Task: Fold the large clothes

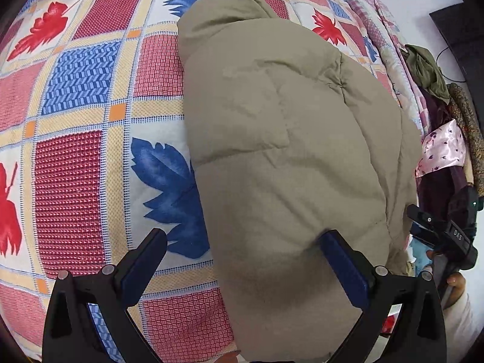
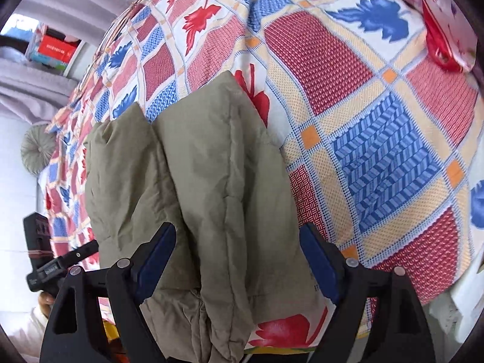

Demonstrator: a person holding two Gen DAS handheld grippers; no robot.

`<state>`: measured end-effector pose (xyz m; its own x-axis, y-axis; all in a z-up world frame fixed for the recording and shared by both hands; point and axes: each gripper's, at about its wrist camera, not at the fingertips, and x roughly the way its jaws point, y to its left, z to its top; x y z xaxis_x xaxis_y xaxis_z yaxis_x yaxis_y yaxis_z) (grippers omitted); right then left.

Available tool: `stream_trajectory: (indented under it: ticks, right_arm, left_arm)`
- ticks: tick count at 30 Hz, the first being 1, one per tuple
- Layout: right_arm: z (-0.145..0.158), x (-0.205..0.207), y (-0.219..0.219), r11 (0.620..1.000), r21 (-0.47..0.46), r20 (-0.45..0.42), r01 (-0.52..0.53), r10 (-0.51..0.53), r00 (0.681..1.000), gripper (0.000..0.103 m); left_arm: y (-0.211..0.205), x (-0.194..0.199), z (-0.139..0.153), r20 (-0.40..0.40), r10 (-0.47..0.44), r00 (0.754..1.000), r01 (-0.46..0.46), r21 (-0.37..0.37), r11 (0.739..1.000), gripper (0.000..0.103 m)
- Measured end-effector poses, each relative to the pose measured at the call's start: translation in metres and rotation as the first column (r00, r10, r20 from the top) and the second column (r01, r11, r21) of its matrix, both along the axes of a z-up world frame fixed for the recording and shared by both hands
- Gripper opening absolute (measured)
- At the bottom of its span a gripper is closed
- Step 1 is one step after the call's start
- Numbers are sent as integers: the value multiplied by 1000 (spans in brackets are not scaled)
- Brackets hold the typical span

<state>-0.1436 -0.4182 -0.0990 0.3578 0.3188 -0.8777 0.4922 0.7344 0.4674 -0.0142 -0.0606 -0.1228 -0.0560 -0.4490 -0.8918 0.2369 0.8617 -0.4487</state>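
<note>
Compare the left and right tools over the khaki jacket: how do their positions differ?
Left tool straddles the khaki jacket's edge: one finger over the bedspread, one over fabric. Right tool has jacket between both fingers. Shared: both open, angled down, gripping nothing.

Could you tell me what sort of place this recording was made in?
Most likely a bedroom at home: the khaki padded jacket lies on a bed with a patchwork leaf-print bedspread, and loose clothes are heaped along its far edge.

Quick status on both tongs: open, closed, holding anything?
Left tongs: open, holding nothing, over the edge of the khaki padded jacket.
Right tongs: open, jacket between the pads but not gripped.
</note>
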Motion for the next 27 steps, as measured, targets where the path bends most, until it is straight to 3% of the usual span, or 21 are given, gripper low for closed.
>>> stream_trajectory:
  ticks: [7, 12, 14, 16, 18, 21, 24, 27]
  right_arm:
    - [-31, 3, -26, 985, 159, 29, 65, -70, 997, 86]
    - [-61, 18, -34, 942, 332, 63, 54, -80, 995, 86]
    - [-67, 23, -32, 908, 418, 106, 40, -92, 990, 86]
    - [-67, 28, -29, 877, 481, 153, 12, -98, 983, 100]
    - [-60, 34, -27, 860, 509, 206, -32, -86, 975, 103]
    - [-50, 50, -19, 877, 466, 213, -119, 19, 977, 103]
    - [-44, 69, -4, 914, 341, 162, -221, 175, 971, 103]
    - [-48, 86, 10, 919, 266, 107, -291, 272, 956, 103]
  left_arm:
    - [0, 8, -22, -99, 14, 995, -27, -139, 990, 103]
    - [-3, 12, -38, -144, 6, 990, -38, -220, 975, 103]
    - [-6, 13, -43, -159, 10, 987, -49, -246, 968, 103]
    - [-7, 12, -47, -162, 6, 987, -47, -256, 966, 103]
    - [-10, 14, -50, -164, 1, 986, -45, -264, 964, 103]
    - [-16, 18, -54, -161, -6, 987, -38, -269, 962, 103]
    - [-23, 23, -56, -150, -10, 989, -31, -266, 963, 103]
    - [-25, 26, -64, -176, 8, 984, -57, -274, 960, 103]
